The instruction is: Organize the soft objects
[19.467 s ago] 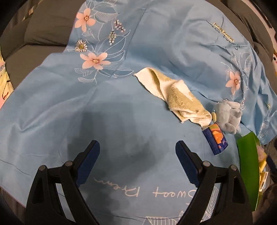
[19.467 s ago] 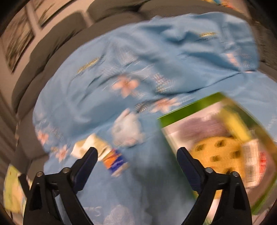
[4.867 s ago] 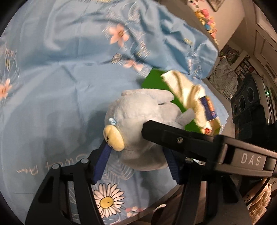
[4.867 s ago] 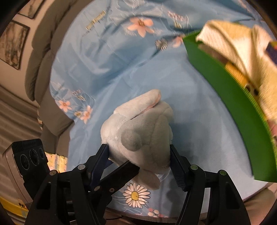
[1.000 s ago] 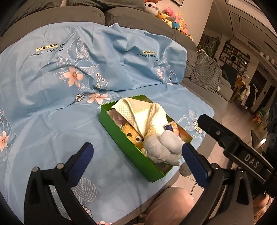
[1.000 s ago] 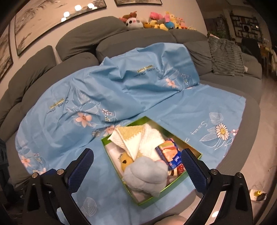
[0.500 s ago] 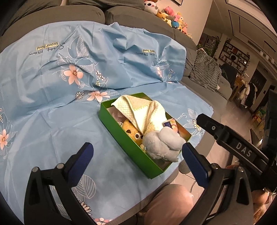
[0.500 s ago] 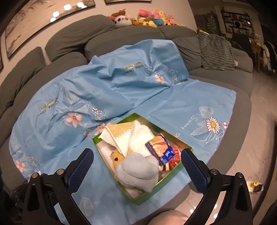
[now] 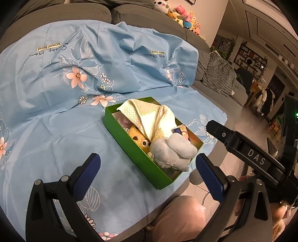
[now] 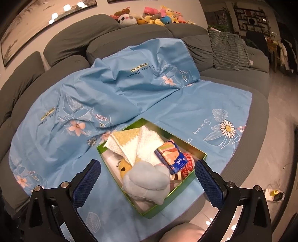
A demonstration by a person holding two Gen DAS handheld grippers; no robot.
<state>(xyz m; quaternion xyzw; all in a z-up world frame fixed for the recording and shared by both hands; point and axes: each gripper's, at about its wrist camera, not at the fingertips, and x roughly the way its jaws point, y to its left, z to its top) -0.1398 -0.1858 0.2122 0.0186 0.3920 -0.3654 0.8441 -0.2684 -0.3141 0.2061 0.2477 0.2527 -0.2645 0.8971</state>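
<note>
Towel (image 10: 137,147), tissue pack (image 10: 172,155) and grey plush (image 10: 147,181) fill green box (image 10: 200,155).

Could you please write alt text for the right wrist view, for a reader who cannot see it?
An open green cardboard box on a light blue floral sheet holds a grey-blue plush toy, a cream and yellow towel and a colourful tissue pack. The right gripper hovers above, jaws open and empty.

You face a grey sofa (image 10: 130,41) draped with a blue floral sheet (image 10: 130,89); plush toys (image 10: 149,17) line its backrest, framed pictures (image 10: 37,20) above.
</note>
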